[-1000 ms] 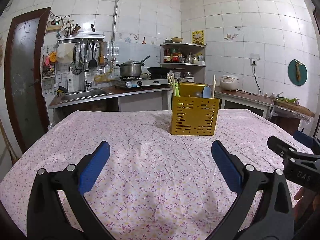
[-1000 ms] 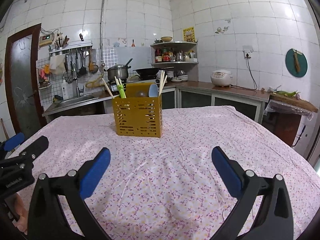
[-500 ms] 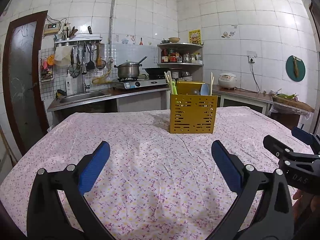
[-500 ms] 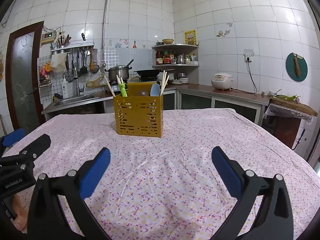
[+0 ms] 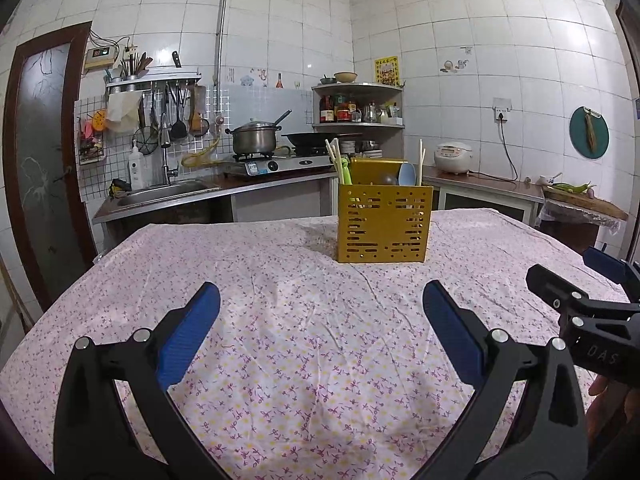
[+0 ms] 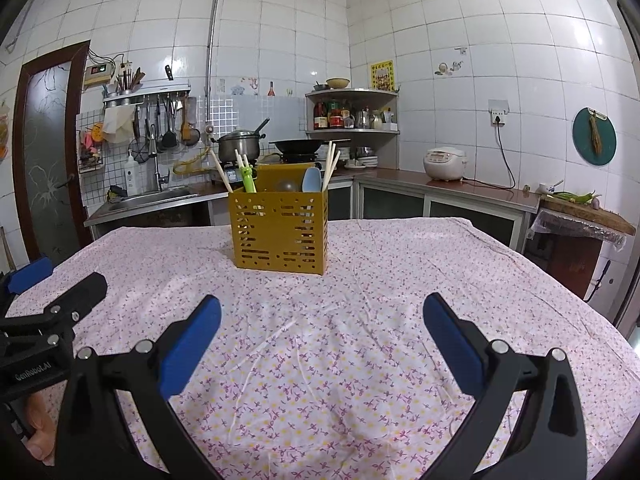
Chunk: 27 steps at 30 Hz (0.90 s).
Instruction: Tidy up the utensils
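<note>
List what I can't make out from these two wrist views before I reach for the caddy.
- Lower parts of the chopsticks, the green utensil and the blue spoon: hidden by the caddy walls, both views.
- Caddy dividers: not visible.
- Dark rounded item inside: too little shows to identify.
- Left hand-held gripper and right hand-held gripper: bodies cut off by the bottom edge.
- Table's near edge: hidden behind the grippers.

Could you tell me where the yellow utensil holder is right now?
The utensil holder stands on the tablecloth mid-table, ahead of both open grippers.
</note>
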Each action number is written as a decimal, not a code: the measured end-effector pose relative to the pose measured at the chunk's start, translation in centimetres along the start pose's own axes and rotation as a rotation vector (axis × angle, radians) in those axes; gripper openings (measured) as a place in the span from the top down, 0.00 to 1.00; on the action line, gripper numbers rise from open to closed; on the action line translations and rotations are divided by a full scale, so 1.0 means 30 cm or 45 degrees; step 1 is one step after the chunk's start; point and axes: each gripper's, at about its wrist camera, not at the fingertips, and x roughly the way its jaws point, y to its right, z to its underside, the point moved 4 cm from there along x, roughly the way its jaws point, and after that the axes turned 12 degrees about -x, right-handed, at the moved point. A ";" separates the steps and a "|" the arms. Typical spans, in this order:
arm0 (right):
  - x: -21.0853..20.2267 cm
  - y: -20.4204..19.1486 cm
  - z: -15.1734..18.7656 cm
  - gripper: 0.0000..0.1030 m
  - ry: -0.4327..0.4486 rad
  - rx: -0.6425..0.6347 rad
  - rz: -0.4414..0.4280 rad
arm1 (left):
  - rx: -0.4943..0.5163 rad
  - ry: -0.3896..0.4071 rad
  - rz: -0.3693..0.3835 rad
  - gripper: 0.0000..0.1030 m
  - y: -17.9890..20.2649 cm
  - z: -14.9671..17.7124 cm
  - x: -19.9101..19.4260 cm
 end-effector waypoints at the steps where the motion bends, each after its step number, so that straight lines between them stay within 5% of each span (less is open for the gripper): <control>1: -0.002 -0.001 -0.001 0.04 0.003 0.003 0.000 | 0.001 0.001 -0.007 0.05 0.000 0.001 0.000; 27: -0.019 -0.004 -0.015 0.04 0.021 -0.019 0.015 | -0.028 0.013 0.007 0.05 -0.023 -0.002 -0.003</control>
